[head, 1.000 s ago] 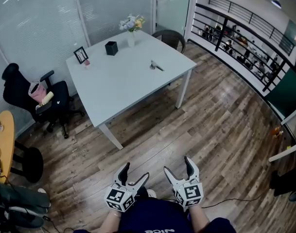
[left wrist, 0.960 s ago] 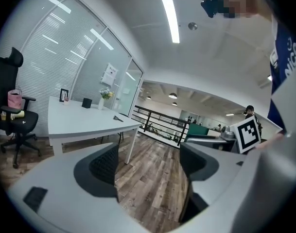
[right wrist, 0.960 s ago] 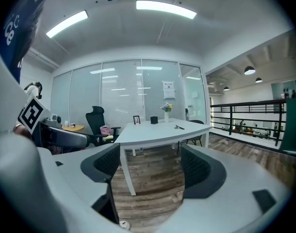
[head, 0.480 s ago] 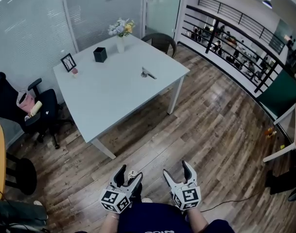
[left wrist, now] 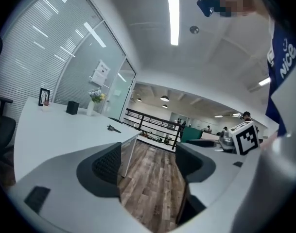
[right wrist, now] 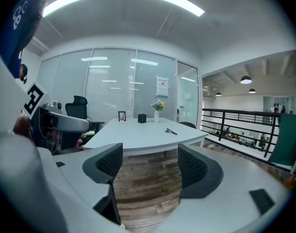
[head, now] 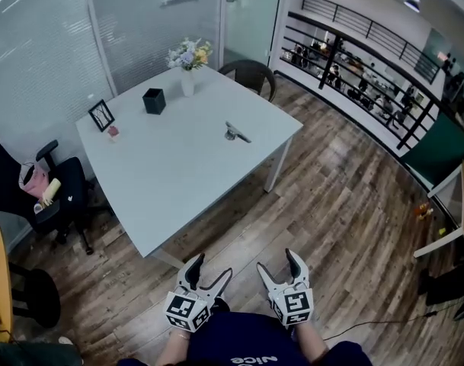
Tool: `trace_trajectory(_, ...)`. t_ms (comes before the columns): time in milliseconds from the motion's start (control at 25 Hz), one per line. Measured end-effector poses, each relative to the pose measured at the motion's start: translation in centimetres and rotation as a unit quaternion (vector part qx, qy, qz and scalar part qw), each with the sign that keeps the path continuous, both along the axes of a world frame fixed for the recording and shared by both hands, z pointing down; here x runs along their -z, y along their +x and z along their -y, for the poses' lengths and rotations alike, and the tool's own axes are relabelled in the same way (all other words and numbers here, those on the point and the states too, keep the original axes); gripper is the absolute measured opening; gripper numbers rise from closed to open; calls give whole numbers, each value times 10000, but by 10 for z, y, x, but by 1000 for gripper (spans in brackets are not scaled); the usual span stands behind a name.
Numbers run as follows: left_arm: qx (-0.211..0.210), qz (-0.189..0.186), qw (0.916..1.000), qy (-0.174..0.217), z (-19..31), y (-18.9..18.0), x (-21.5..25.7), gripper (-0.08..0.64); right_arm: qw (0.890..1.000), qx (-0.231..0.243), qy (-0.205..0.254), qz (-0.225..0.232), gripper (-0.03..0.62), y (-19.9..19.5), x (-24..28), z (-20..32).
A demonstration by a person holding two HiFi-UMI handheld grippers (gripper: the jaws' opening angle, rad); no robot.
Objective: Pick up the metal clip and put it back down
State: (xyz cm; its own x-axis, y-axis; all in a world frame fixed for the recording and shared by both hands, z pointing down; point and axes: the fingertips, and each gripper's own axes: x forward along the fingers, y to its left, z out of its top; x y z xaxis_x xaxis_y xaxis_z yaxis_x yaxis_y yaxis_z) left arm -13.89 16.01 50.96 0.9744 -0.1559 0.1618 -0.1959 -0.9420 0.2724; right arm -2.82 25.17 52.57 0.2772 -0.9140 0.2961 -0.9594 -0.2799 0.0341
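Jaws of our left tool [head: 212, 267] and right tool [head: 276, 261] stand spread and empty, having just narrowed slightly; metal clip [head: 236, 133] lies on the bench [head: 178, 174], well apart.

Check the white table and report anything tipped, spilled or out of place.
Nothing stands out. The metal clip lies alone toward the right side of the table. The flower vase, black box and picture frame stand upright near the far edge. No spill shows.
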Motion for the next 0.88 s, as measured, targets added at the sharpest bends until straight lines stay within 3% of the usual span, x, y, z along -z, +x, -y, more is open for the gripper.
trace_trajectory(320, -54, -102, 9999, 12, 70, 18, 0, 336, 9998, -167, -23, 41, 348, 13, -8, 63)
trace_trajectory(480, -106, -86, 9999, -62, 89, 32, -3, 336, 9992, -73, -336, -222, 347, 12, -18, 76)
trace_trajectory(680, -198, 53, 9997, -150, 101, 54, -11, 336, 9985, -69, -531, -84, 346, 23, -31, 83)
trace_trajectory(880, -172, 181, 9996, -148, 122, 85, -18, 336, 9990, 25, -420, 152, 345, 57, -39, 115)
